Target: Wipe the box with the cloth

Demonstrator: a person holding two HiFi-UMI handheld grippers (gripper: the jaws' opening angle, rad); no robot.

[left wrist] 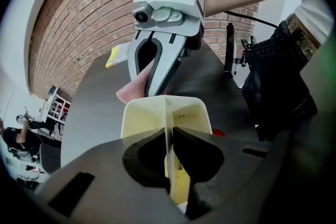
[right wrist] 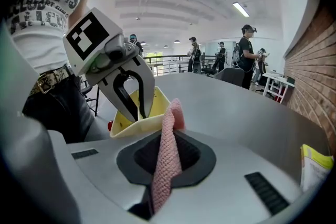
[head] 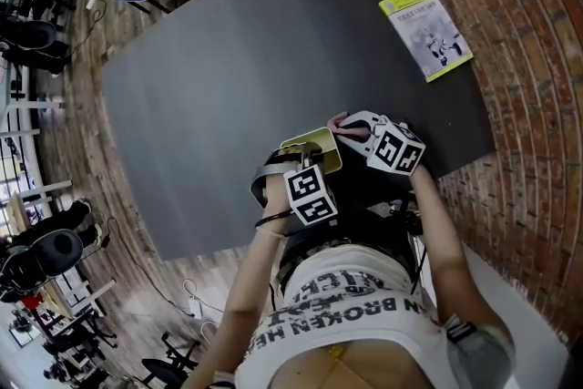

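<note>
A pale yellow open box (head: 314, 148) with an inner divider is held near the table's near edge, close to my body. My left gripper (left wrist: 170, 157) is shut on the box's divider wall (left wrist: 167, 128). My right gripper (right wrist: 167, 165) is shut on a pink cloth (right wrist: 168, 157), which stands up between its jaws. The cloth (left wrist: 134, 87) lies against the far side of the box (right wrist: 137, 113), at its rim. In the head view the cloth (head: 344, 125) peeks out pink beside the right gripper (head: 364, 134), just right of the left gripper (head: 305, 164).
A dark round table (head: 273, 59) carries a yellow-green booklet (head: 425, 30) at its far right. Brick floor surrounds the table. A small red object (right wrist: 111, 125) shows under the box. Chairs and desks stand at the left; several people stand in the distance in the right gripper view.
</note>
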